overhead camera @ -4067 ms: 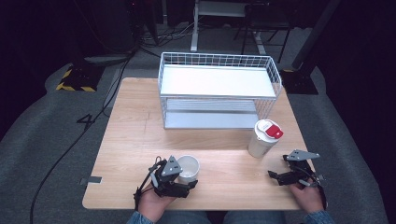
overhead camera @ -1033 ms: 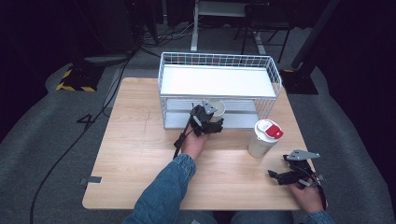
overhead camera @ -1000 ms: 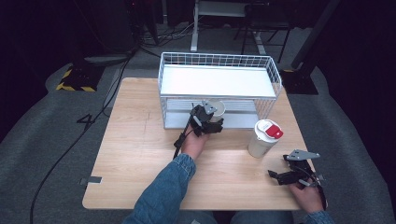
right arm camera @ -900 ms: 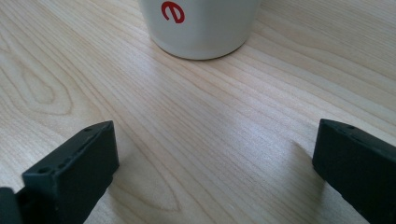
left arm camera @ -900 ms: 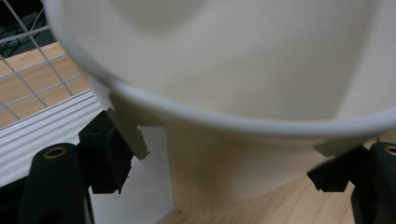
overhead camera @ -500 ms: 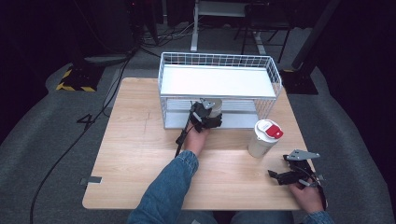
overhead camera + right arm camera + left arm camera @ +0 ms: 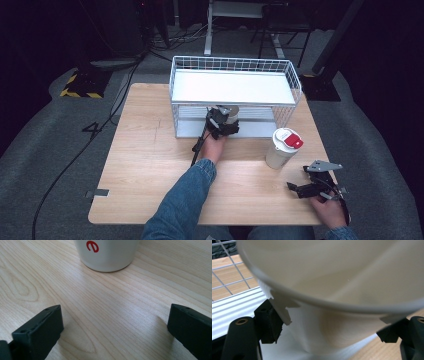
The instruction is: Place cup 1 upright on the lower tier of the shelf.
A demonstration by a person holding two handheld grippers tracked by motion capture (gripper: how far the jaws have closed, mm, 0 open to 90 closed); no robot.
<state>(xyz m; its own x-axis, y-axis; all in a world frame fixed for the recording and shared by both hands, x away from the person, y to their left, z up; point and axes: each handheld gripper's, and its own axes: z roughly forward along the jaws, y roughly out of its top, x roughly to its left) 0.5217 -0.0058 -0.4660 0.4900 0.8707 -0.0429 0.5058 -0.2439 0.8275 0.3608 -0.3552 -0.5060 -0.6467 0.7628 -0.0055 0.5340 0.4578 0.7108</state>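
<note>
A white paper cup (image 7: 231, 112) without a lid sits between the jaws of my left gripper (image 7: 223, 123), which is shut on it. The cup is at the front opening of the lower shelf (image 7: 257, 129) of a white wire rack (image 7: 235, 61). In the left gripper view the cup (image 7: 337, 327) looms close, with the pads (image 7: 270, 323) pressed on its sides above the white shelf floor (image 7: 234, 307). My right gripper (image 7: 301, 182) rests open at the table's front right. A lidded cup (image 7: 282, 147) with a red top stands just beyond it; its base (image 7: 107, 255) is ahead of the open right gripper (image 7: 113, 330).
The rack has a flat white top shelf (image 7: 230, 87) and stands at the back middle of the wooden table (image 7: 145, 165). A sleeved forearm (image 7: 185, 200) reaches in from the front edge. Cables (image 7: 75, 165) trail over the dark floor to the left.
My left gripper has carried the lidless cup a little farther back and lower, into the opening of the rack's lower shelf. The right gripper and the lidded cup have kept still.
</note>
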